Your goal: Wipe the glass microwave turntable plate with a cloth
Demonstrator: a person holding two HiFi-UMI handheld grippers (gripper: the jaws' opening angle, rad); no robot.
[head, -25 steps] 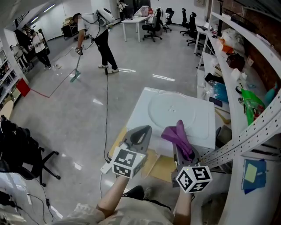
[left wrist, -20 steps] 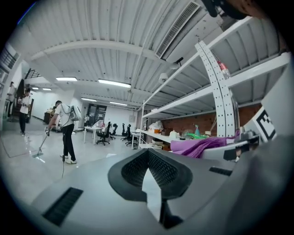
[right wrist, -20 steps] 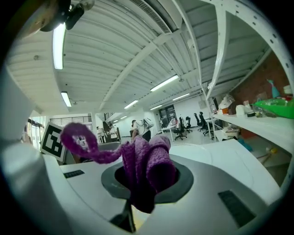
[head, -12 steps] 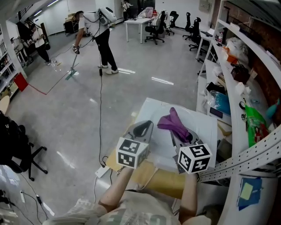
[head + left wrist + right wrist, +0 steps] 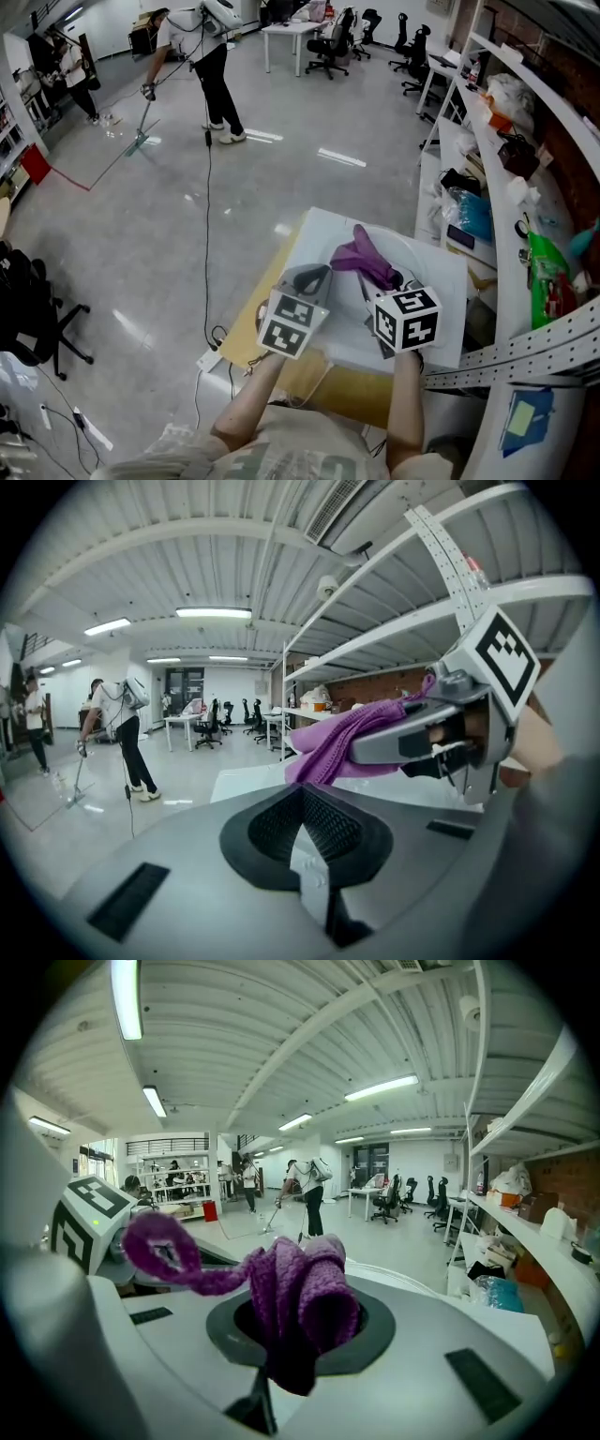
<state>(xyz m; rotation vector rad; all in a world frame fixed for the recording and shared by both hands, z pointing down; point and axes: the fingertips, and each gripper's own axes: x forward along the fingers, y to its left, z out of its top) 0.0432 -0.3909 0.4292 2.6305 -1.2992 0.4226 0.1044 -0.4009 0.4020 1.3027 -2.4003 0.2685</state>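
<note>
Cloth (image 5: pixel 364 255), purple and bunched, is pinched in the right gripper's (image 5: pixel 379 279) fingers over the glass turntable plate (image 5: pixel 429 258) on the white counter (image 5: pixel 309 234), while the left gripper (image 5: pixel 314 275), at its nine o'clock, has fingers pressed together on nothing.

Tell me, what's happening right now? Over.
Left tool shut, empty. Right tool shut on purple cloth. Cloth over glass plate, contact unclear. Nothing seen in the way.
</note>
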